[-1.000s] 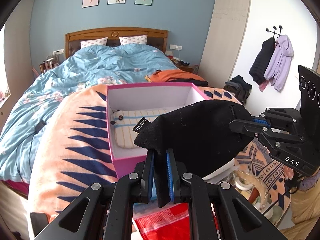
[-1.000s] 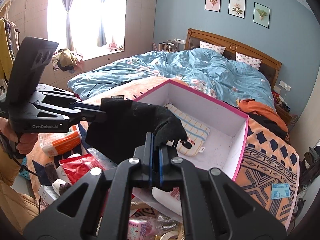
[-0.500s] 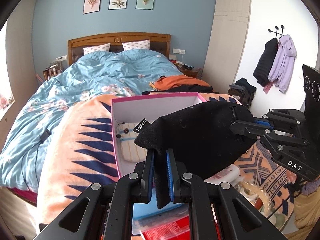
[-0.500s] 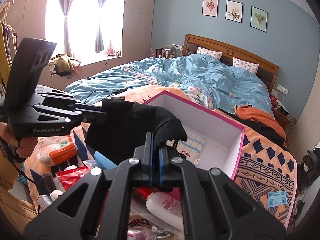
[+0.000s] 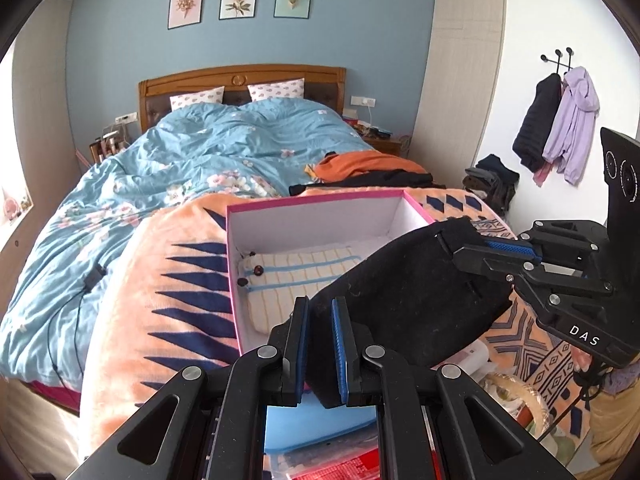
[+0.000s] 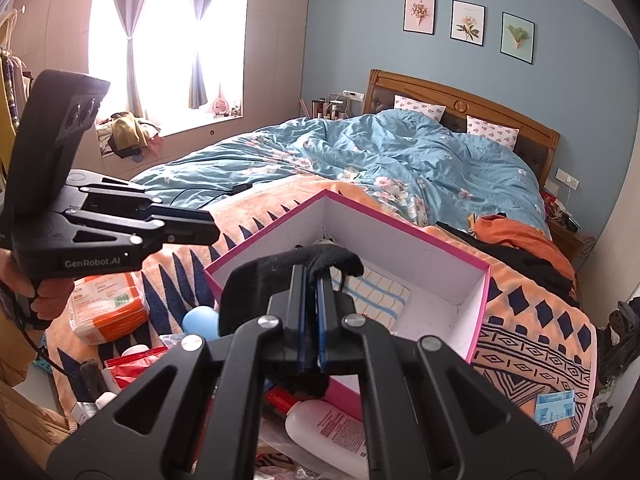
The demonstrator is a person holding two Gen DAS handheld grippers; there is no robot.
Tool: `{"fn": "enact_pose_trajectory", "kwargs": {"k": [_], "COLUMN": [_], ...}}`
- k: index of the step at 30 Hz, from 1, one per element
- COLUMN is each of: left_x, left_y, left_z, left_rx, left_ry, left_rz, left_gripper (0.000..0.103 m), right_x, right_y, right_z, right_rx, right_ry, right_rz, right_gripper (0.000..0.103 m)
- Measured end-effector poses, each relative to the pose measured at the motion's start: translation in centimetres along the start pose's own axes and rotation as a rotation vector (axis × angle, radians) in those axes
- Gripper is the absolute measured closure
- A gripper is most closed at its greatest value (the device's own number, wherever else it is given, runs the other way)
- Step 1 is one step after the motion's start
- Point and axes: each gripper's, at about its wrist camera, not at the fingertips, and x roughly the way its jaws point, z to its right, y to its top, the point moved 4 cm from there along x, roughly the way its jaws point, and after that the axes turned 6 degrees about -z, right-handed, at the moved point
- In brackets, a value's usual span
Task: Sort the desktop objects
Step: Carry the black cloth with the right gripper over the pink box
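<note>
Both hands angle downward: left tongs (image 5: 320,316) and right tongs (image 6: 313,280) each clamp an end of the black cloth (image 5: 404,300), held above the pink box's (image 5: 312,200) near edge

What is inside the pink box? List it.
Inside the pink box lies one cream pouch with blue stripes on the white floor. The black cloth item held in front hides the box's near right part, so anything there cannot be seen.
</note>
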Motion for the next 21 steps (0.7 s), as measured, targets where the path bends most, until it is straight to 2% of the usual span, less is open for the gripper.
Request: {"fn": "enact_pose_trajectory", "kwargs": {"k": [3, 6, 10, 12, 13, 15, 19, 21], "left_x": [1.1, 2.5, 4.5, 5.2, 5.5, 6.3, 7.7, 8.1], "left_y": [-0.8, -2.1, -4.4, -5.1, -5.3, -5.9, -6.2, -6.0], "left_z": [-0.3, -0.6, -1.3, -1.4, -1.4, -1.4, -1.2, -1.3], "left_rx": [-0.011, -0.029, -0.068, -0.084, -0.09, -0.109, -0.129, -0.146], "left_ry": [-0.02, -0.036, -0.074, -0.073, -0.07, -0.081, -0.11, -0.152], "left_rz": [-0.044, -0.105, -0.187, -0.204, -0.212, -0.241, -0.279, -0.279], "left_gripper": [0.091, 0.084, 0.081, 0.08, 0.073, 0.069, 0.064, 0.064], "right_x": [0.4, 0.6, 1.1, 1.5, 1.7, 2.0, 2.5, 2.7], "right_y": [-0.3, -0.5, -1.0, -1.2, -1.3, -1.6, -1.9, -2.0], "right_z": [0.0, 0.2, 0.9, 1.2, 1.3, 1.6, 1.8, 1.8], "right_rx": [-0.001, 0.009, 0.029, 0.036, 0.039, 0.054, 0.064, 0.065], "right_ry": [-0.002, -0.006, -0.013, -0.014, -0.014, -0.007, -0.001, 0.002], "right_rz": [-0.011, -0.017, -0.035, -0.046, -0.05, -0.058, -0.072, -0.079], "right_gripper": [0.097, 0.097, 0.097, 0.097, 0.097, 0.097, 0.097, 0.097]}}
